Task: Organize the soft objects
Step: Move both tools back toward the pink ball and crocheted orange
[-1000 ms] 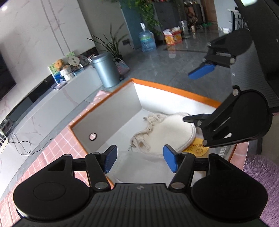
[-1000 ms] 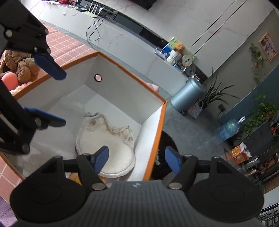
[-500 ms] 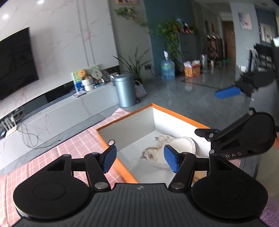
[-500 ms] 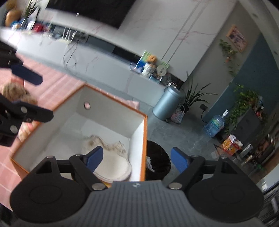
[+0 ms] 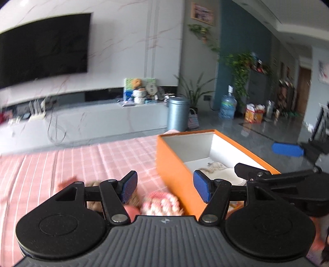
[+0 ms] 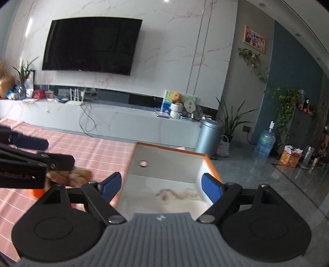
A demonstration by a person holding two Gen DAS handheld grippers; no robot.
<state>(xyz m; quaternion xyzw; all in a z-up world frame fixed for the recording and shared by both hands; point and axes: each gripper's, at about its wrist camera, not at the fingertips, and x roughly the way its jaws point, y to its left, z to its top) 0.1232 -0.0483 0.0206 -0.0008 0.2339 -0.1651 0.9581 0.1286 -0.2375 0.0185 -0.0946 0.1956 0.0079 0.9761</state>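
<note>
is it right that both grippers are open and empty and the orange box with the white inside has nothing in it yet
Not quite. The orange box already holds a cream fabric pouch, seen in both wrist views. The rest stands: the left gripper and right gripper are open and empty.

Daylight interior, moderately bright; no hard shadows are cast on the pink checked cloth [image 5: 61, 164]. Strong fisheye bending is seen in both views: walls and ceiling lines curve toward dark vignetted corners. Heavy motion blur is spread over the left wrist view; the television [image 5: 43, 47] edges are smeared, and the pink-and-white soft toy [image 5: 162, 204] and orange box [image 5: 174, 164] are soft. The right wrist view is sharper: the television [image 6: 92, 45] is crisp, though the box floor and cream fabric [image 6: 176, 194] are smeared. Window glare is reflected off the glossy floor [image 6: 287, 174]. A ceiling spot is mirrored on the marble wall [image 6: 166, 1].
</note>
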